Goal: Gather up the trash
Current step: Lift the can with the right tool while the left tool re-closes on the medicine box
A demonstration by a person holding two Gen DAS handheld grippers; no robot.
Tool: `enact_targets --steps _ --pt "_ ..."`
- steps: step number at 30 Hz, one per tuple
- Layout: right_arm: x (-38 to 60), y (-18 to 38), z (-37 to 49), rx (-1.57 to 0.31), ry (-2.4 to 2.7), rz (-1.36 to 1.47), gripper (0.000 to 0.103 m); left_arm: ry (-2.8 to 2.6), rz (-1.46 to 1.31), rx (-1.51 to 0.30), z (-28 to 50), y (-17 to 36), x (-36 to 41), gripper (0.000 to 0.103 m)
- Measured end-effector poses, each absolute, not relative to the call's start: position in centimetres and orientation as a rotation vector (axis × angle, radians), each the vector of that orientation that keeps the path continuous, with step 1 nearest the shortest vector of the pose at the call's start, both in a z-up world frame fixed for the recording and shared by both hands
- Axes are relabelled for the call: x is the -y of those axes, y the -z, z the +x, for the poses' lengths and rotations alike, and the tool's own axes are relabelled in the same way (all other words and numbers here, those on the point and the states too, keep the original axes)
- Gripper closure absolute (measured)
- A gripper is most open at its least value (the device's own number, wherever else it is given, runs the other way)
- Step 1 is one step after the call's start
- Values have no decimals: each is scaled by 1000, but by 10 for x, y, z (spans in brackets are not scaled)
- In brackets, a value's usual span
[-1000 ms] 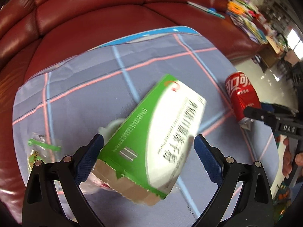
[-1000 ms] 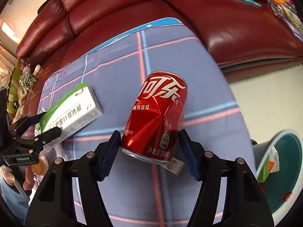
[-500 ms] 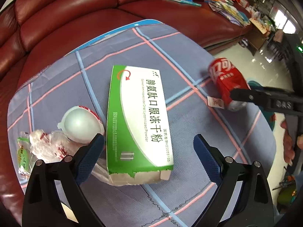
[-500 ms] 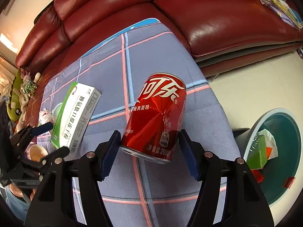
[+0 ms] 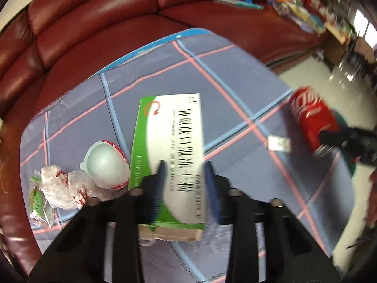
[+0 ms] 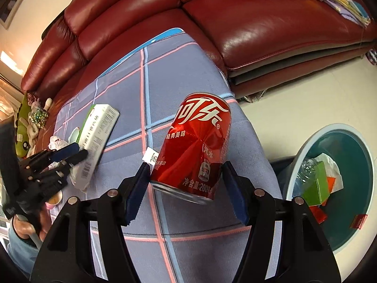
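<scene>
A green and white medicine box [image 5: 169, 151] lies flat on the blue checked tablecloth [image 5: 231, 75]. My left gripper [image 5: 185, 167] has closed in over the box's near end, its pads on top of the box face; it also shows in the right wrist view [image 6: 70, 153]. My right gripper [image 6: 186, 176] is shut on a dented red cola can [image 6: 198, 146] and holds it tilted above the table's right edge. The can also shows in the left wrist view [image 5: 313, 122]. A teal trash bin [image 6: 329, 184] with several pieces of trash stands on the floor at the right.
A white plastic cup lid [image 5: 106, 162] and crumpled clear wrappers [image 5: 61, 188] lie left of the box. A small white tag [image 5: 279, 142] lies near the can. A red leather sofa [image 6: 259, 28] wraps behind the table, with books on it.
My left gripper's jaws went from wide open around the box to nearly closed over its near end. The right gripper carried the can further right, closer to the bin.
</scene>
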State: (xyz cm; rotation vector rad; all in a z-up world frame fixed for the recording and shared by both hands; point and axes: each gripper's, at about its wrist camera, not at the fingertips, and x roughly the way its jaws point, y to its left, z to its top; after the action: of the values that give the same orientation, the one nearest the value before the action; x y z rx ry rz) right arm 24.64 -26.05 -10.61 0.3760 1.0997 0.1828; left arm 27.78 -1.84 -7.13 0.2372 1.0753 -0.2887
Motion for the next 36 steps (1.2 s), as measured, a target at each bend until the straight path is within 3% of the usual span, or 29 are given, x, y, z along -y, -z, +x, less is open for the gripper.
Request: enact_targets --steps 2,6,7,8,10,13,19,24,29,36 --pt "262 106 244 -1099 -186 385 43 307 232 -1083 274 69 21 85" --pt "266 106 236 -1098 -192 397 43 303 270 -1116 269 77 27 83" --pt "267 107 235 -1099 -194 404 43 282 280 -1108 270 76 26 77" --pt "267 107 234 -1100 -195 408 43 260 277 -1102 271 71 26 62" --pt "266 106 233 -1100 -201 411 43 243 257 -1079 275 62 19 45" --pt "259 104 234 -1098 -225 406 43 244 233 -1049 278 48 -2 38" --pt "239 104 236 -1107 -274 395 43 214 106 -1073 258 44 -64 38" --pt "229 106 233 -1119 -278 390 43 217 188 -1062 229 54 -62 39" --pt "224 104 230 -1122 -261 376 43 244 240 -1067 233 72 -47 62" --pt "223 109 234 -1129 -250 375 43 251 347 -1053 247 93 -25 61"
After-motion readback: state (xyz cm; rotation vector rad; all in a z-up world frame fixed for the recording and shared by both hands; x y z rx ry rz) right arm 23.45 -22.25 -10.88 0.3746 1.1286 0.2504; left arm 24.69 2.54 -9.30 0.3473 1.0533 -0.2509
